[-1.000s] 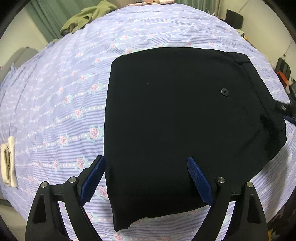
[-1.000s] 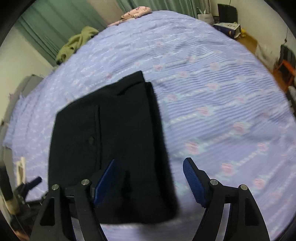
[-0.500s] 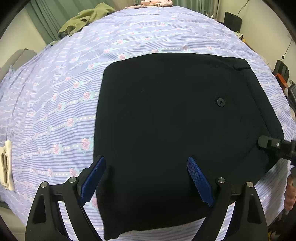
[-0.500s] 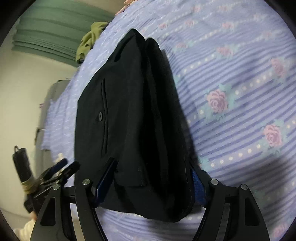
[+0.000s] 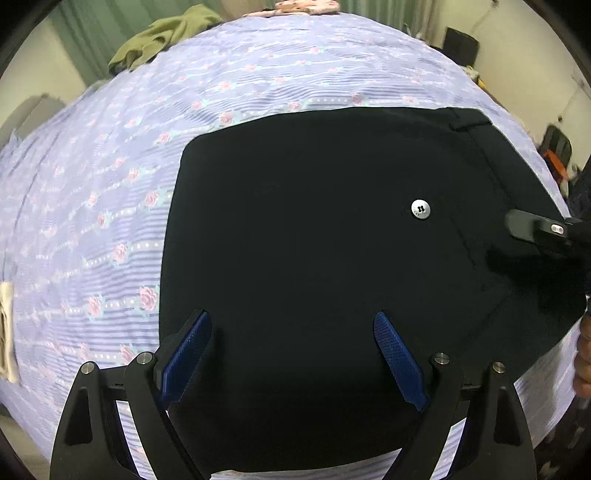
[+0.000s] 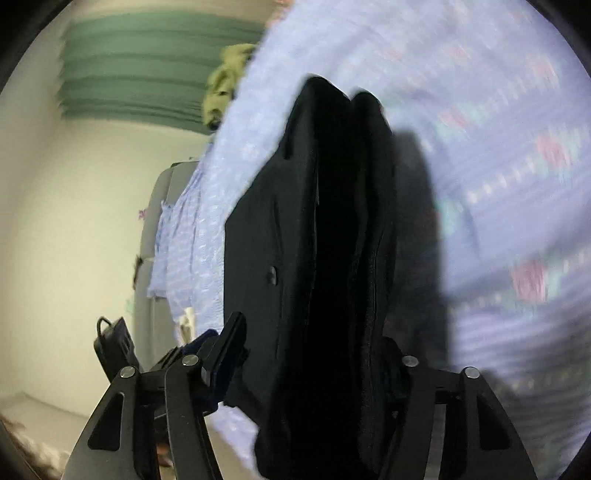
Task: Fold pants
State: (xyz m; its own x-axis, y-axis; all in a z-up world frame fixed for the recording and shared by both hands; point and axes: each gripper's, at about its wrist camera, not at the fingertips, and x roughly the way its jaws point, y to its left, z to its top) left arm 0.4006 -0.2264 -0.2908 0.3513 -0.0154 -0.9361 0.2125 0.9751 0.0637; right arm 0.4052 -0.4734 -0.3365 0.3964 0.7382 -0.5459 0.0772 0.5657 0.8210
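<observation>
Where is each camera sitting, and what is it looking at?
Left wrist view: sits on the left tool, looks down on the folded black pants on the flowery bedsheet; the right tool's tip shows.
Right wrist view: sits on the right tool, looks along the pants' edge, which lies between its closing jaws.
Both share pants, bedsheet, green garment.

One pair of black pants (image 5: 332,258), folded, in the middle of the bed (image 5: 110,221). One silver button (image 5: 420,209) on the pants. Two grippers: left gripper (image 5: 291,354) at the near edge of the pants, right gripper (image 6: 314,369) at their side edge. One green garment (image 5: 162,33) at the bed's far corner. One pink patterned item (image 5: 306,5) at the bed's far edge.
</observation>
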